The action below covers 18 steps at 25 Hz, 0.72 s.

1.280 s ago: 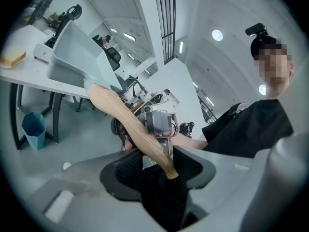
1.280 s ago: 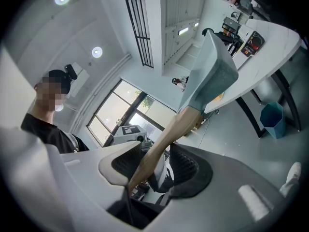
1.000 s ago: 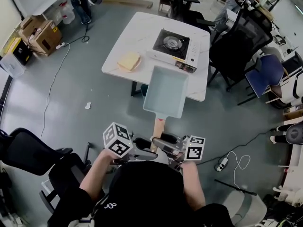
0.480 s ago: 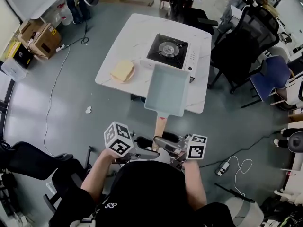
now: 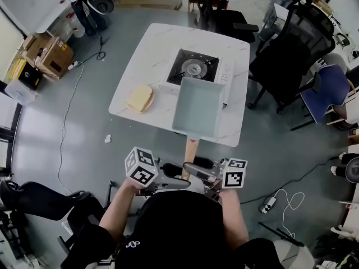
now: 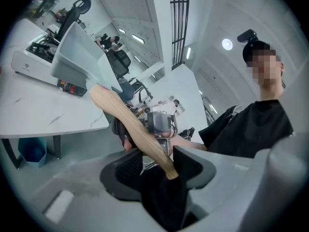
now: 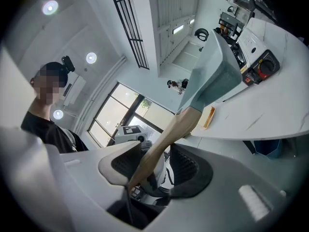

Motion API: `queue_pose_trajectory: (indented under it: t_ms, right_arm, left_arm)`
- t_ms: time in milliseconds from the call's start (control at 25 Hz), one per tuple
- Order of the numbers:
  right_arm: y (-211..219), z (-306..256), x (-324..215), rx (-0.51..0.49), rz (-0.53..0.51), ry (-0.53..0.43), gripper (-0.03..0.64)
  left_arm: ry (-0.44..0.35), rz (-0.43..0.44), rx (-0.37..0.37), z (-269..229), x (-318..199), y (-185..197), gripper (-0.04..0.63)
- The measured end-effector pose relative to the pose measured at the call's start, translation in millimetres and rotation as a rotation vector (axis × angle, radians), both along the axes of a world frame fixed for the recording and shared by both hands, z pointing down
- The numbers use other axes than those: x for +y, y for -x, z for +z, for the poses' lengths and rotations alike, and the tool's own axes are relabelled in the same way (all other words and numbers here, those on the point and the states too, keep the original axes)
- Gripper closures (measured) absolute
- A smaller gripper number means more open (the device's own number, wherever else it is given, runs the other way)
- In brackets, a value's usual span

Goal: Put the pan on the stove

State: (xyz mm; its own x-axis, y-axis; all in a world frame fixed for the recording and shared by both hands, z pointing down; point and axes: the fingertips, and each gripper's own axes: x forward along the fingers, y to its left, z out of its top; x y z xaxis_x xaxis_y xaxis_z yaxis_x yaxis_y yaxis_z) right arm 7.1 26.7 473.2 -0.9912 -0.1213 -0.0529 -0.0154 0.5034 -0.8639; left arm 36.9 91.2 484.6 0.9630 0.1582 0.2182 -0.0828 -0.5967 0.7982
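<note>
Head view: we are seeing the pan (image 5: 197, 108) held in the air at mid-frame, over the near part of the desk (image 5: 148, 52). Its far edge is overlapping the near edge of the stove (image 5: 193, 67), which is lying just above it in the frame. The handle (image 5: 190, 149) is running straight down the frame to the left gripper (image 5: 175, 179) and right gripper (image 5: 197, 170). Both are meeting at its end, neither nearer, forearms tucked in at bottom centre.

Left gripper view: the fingers (image 6: 128, 166) are clamping the handle end, and the pan is tilting toward upper left.

Right gripper view: the fingers (image 7: 186, 166) are gripping the same handle, with the pan at upper right.

We are judging the next move as a push along the handle's axis, then lowering.
</note>
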Motion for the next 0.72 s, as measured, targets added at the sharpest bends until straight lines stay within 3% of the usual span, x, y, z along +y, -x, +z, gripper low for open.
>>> queue_pose_trajectory:
  t_ms: [720]
  right_arm:
    - [1, 0, -63, -0.018, -0.052, -0.01, 0.428]
  left_arm:
    - [-0.01, -0.042, -0.034, 1, -64, -1, 0.397]
